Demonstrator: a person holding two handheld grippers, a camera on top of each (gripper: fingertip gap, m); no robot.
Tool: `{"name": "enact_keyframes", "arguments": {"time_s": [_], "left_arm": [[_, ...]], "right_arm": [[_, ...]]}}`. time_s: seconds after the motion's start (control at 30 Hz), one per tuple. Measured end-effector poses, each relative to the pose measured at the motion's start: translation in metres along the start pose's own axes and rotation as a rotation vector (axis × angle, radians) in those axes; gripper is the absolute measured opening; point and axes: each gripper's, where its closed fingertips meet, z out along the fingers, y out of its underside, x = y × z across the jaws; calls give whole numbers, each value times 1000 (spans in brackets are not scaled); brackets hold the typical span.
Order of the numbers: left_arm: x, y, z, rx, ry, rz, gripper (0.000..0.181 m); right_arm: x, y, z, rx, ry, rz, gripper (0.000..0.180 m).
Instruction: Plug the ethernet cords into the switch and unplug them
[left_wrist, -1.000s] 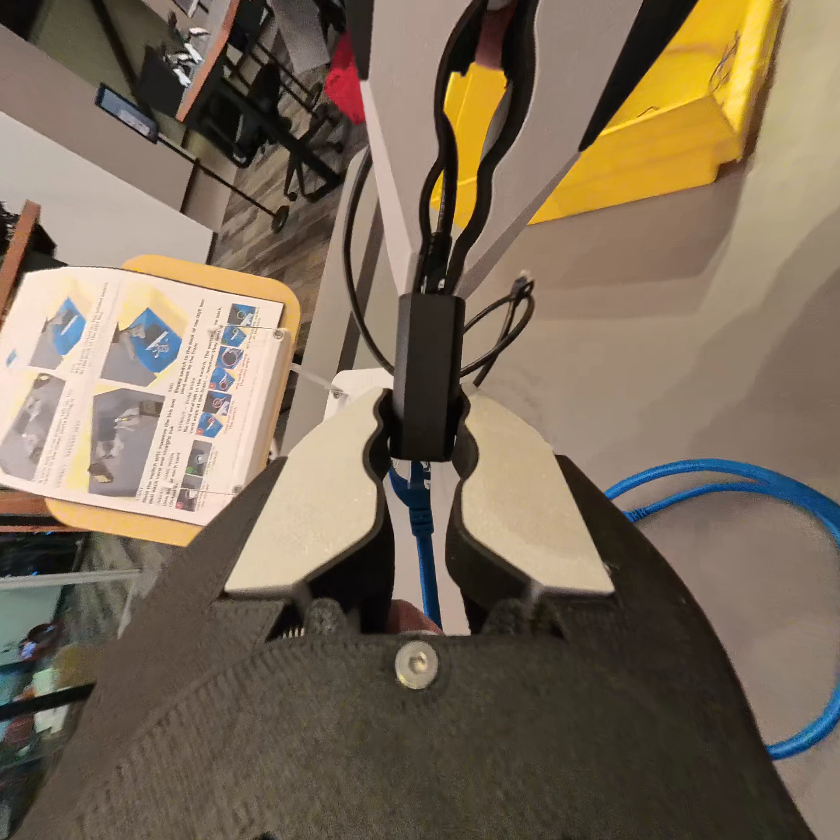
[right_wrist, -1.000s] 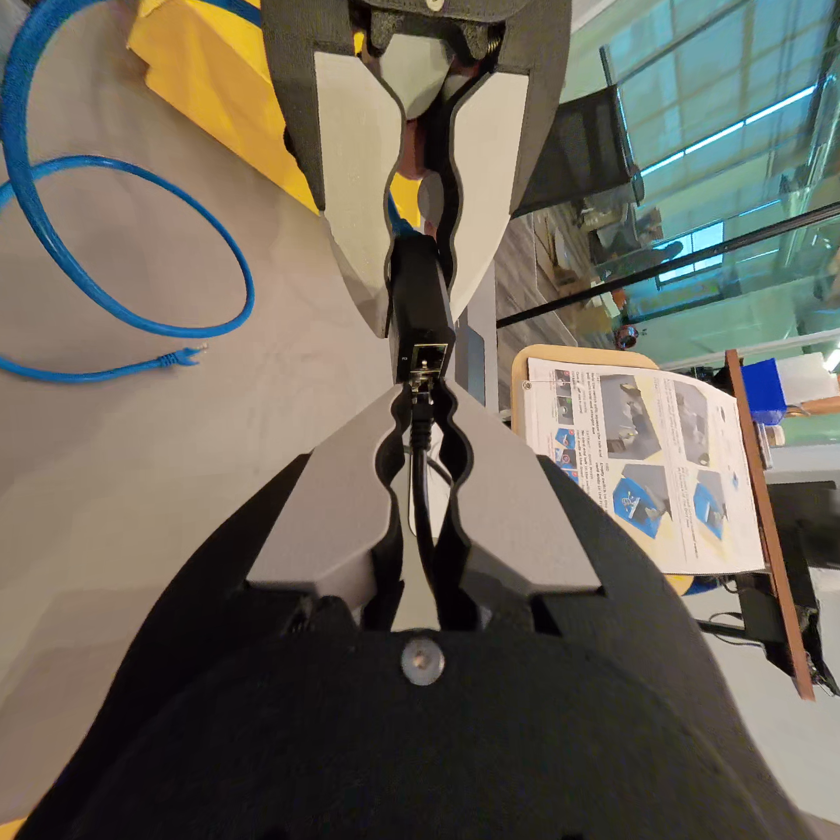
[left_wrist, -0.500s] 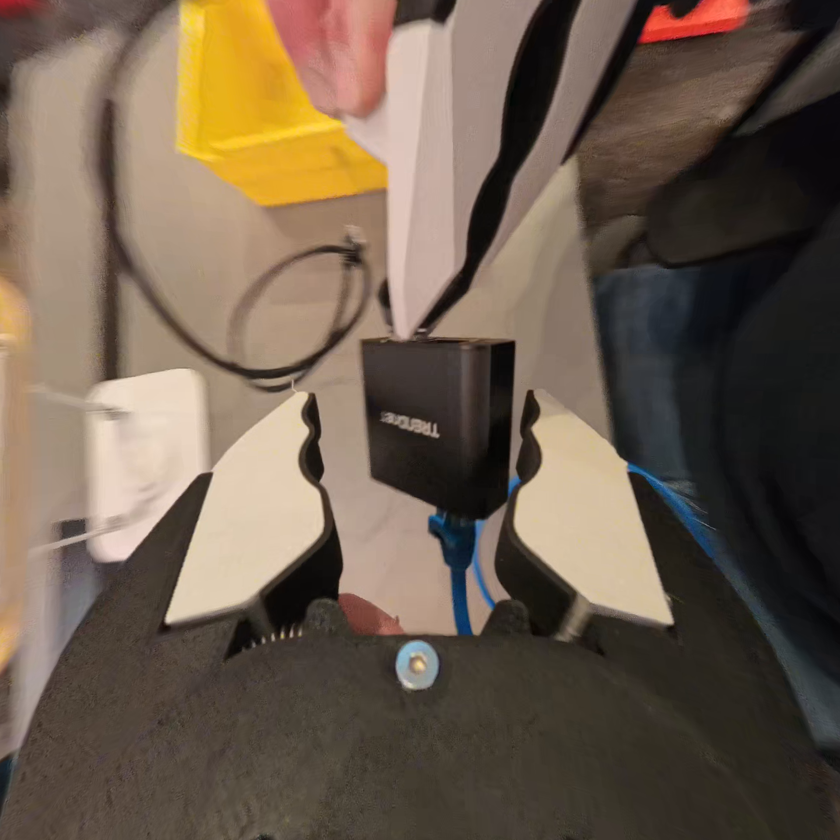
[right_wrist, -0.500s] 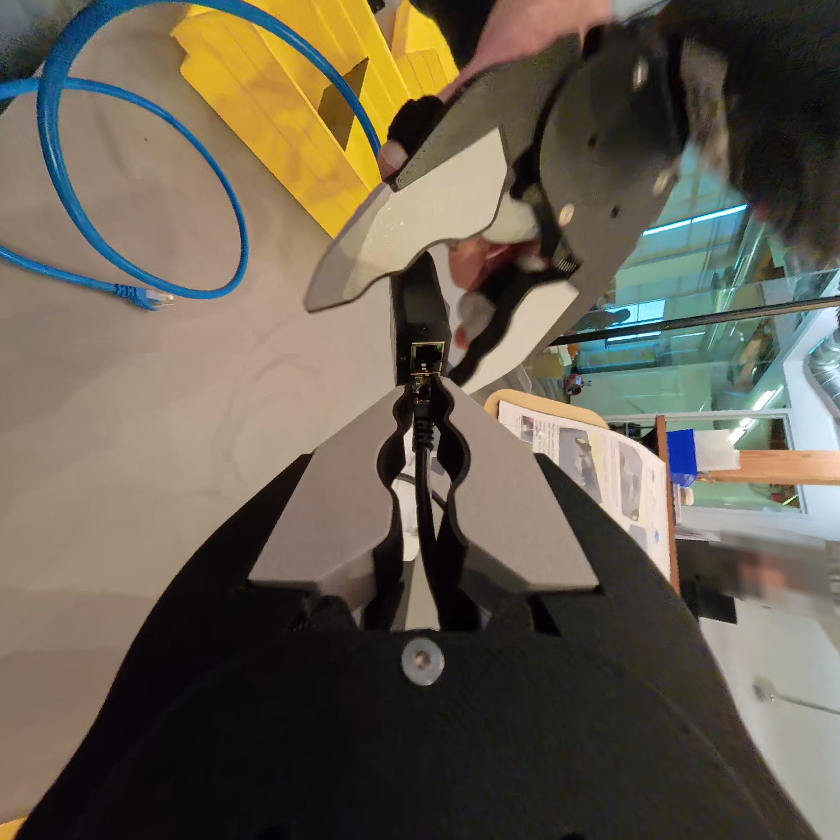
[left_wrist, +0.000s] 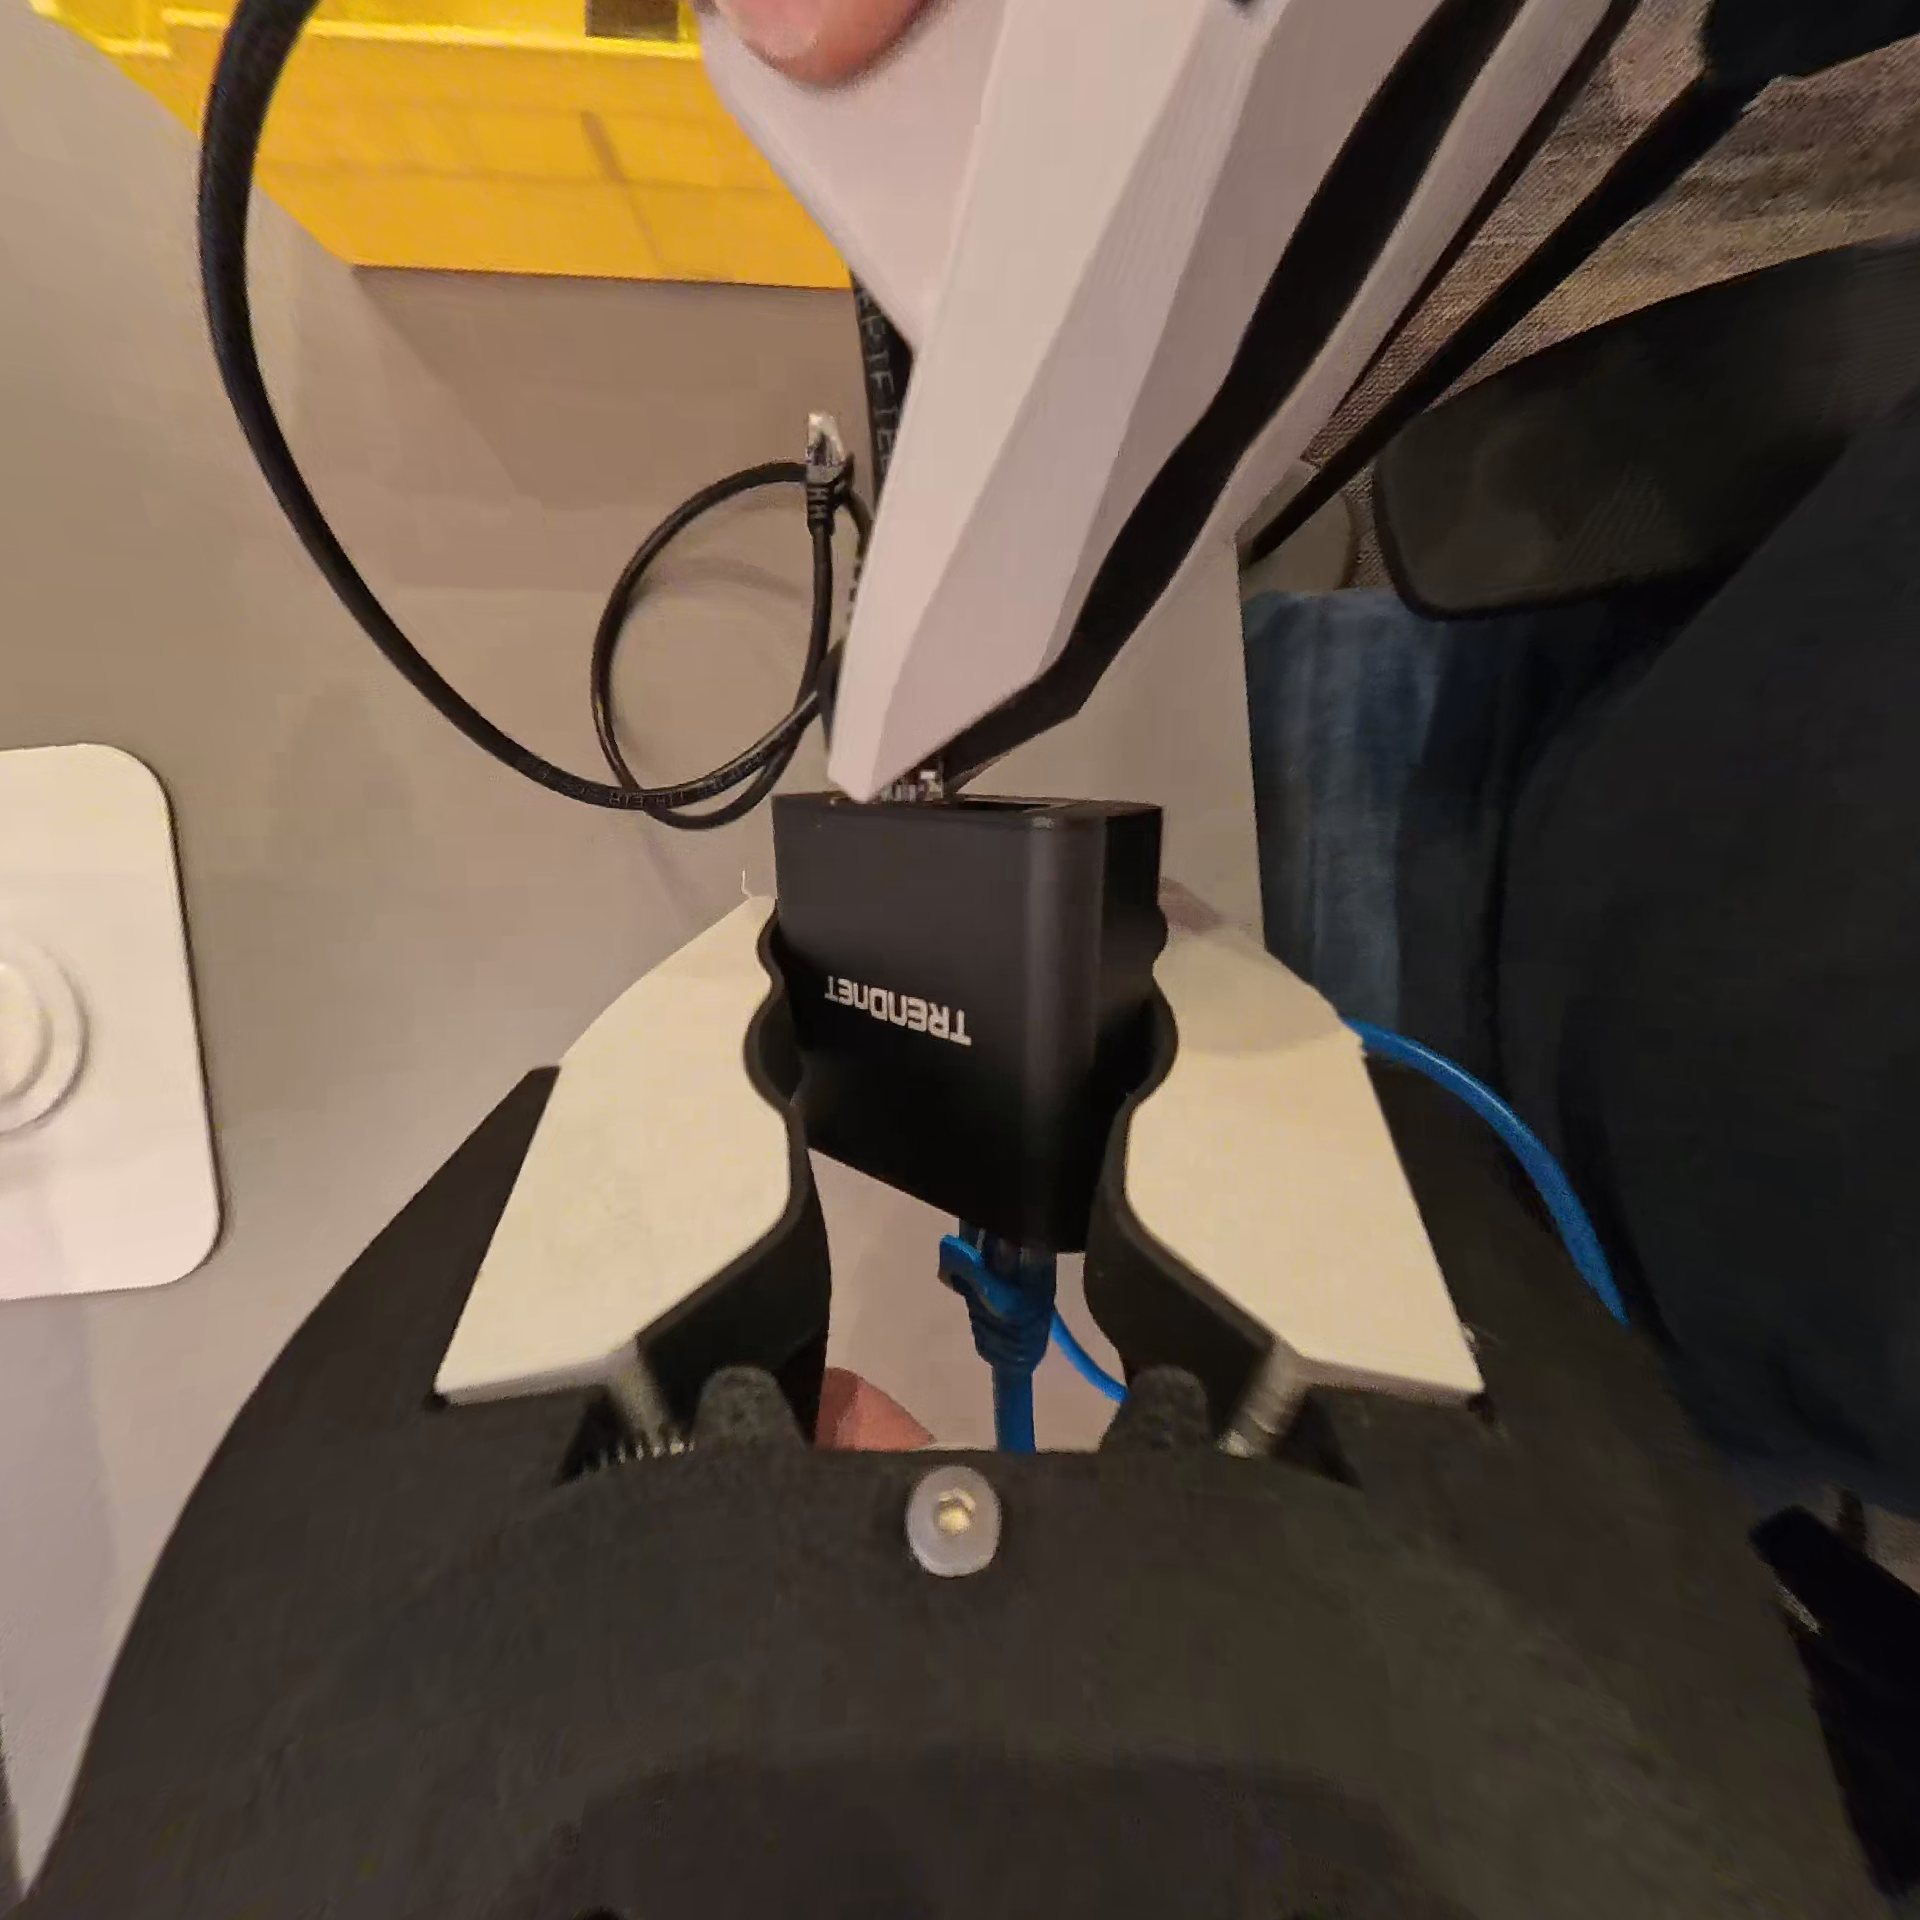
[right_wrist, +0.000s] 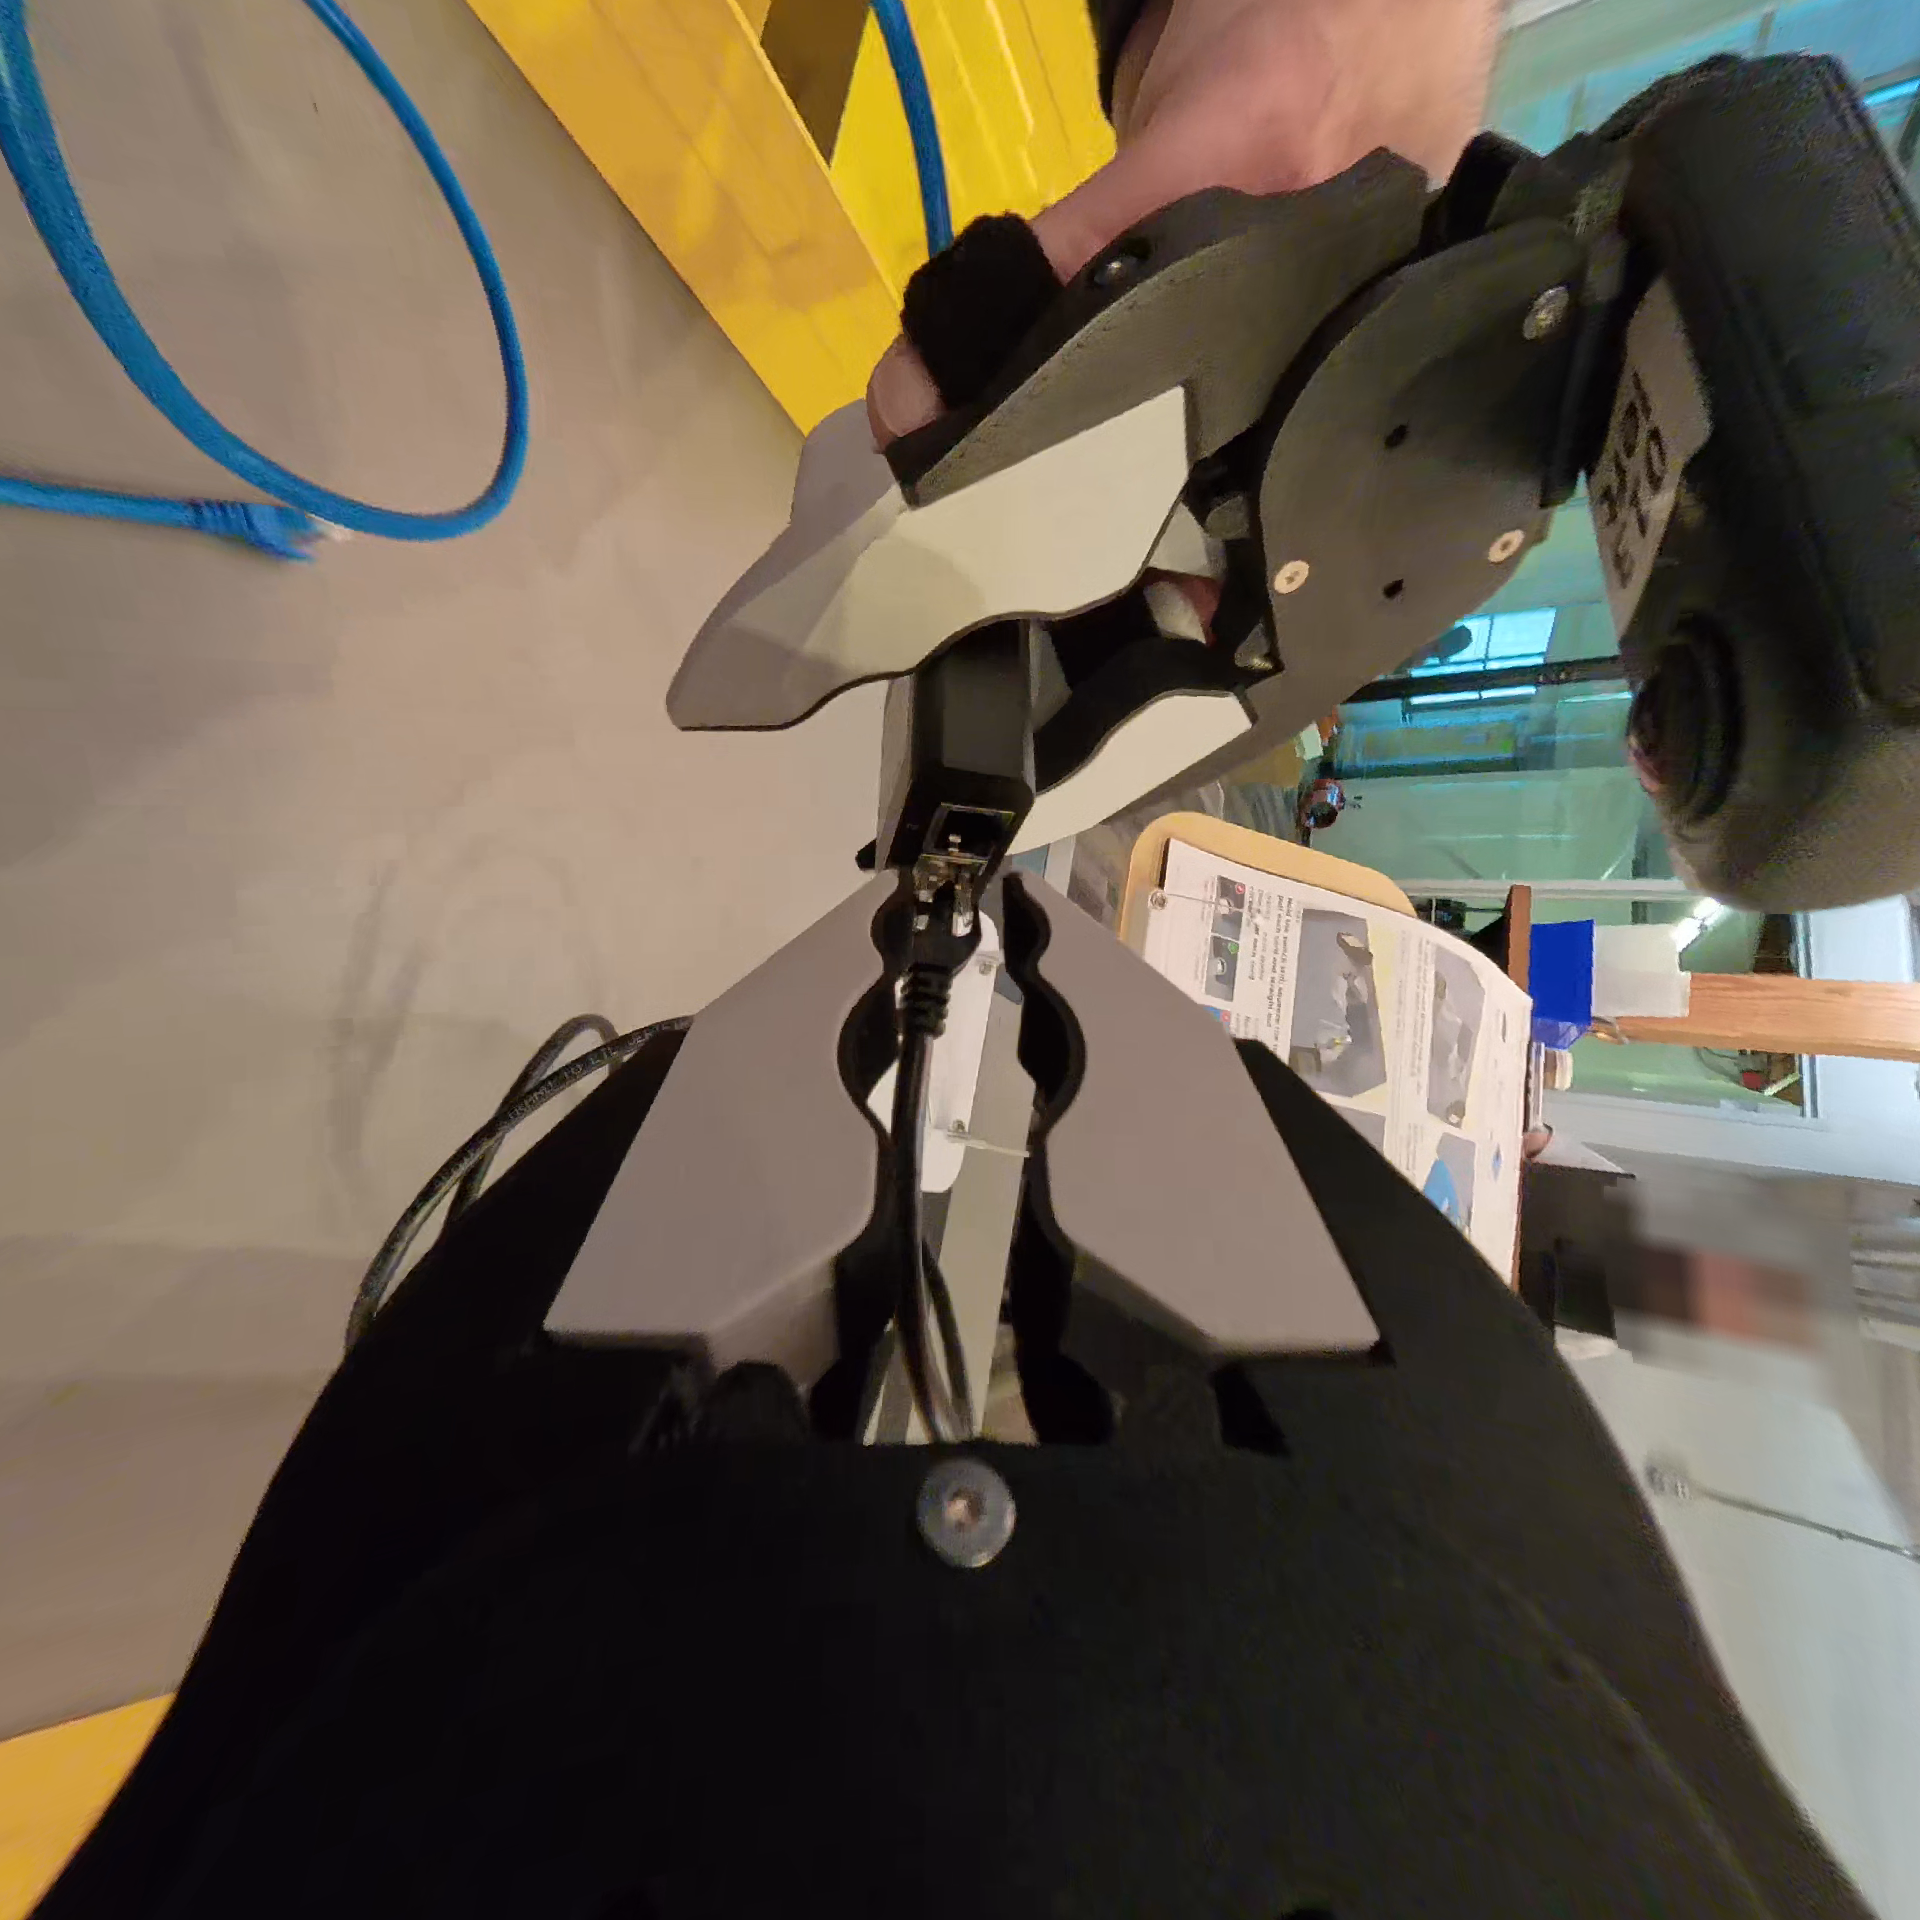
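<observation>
1. The black switch sits at the centre of my left wrist view, clamped between the fingers of my left gripper, which press on its two narrow sides.
2. In my right wrist view the same switch is just above centre, end-on, with one open port facing me.
3. A blue cord is plugged into the switch's near end, low in the left view, and runs down between my left fingers.
4. My right gripper is closed on the plug of a black cord, its fingertips meeting right at the port. I cannot tell whether the plug is fully seated or only at the mouth.
5. In the left view that right gripper comes down from the upper right, its tip touching the switch's far end.
6. The black cord loops across the upper left of the left view; its free plug points up near the centre top.
7. A second blue cord lies coiled at the upper left of the right view on the grey table.
8. A yellow bin stands along the top of the left view.
9. A white pad lies at the left edge.
10. A printed sheet on a board stands right of centre in the right view.
</observation>
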Motion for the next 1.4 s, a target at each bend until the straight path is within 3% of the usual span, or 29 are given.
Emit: {"name": "enact_keyframes", "arguments": {"time_s": [0.47, 0.73, 0.9, 1.2, 1.4], "left_arm": [[-10, 2, 0, -70, -118, 17, 60], [-33, 2, -8, -60, -263, -4, 60], [-37, 1, -19, -62, -300, 20, 60], [-71, 38, -59, -8, -554, -27, 60], [-72, 58, -61, -3, -609, -47, 60]], "right_arm": [[-4, 10, 6, -60, -47, 71, 9], [0, 30, 8, -219, 16, 72, 6], [6, 28, 8, -170, 30, 133, 6], [62, 62, -69, -183, 222, 292, 6], [81, 97, -140, -331, 359, 362, 7]]}}
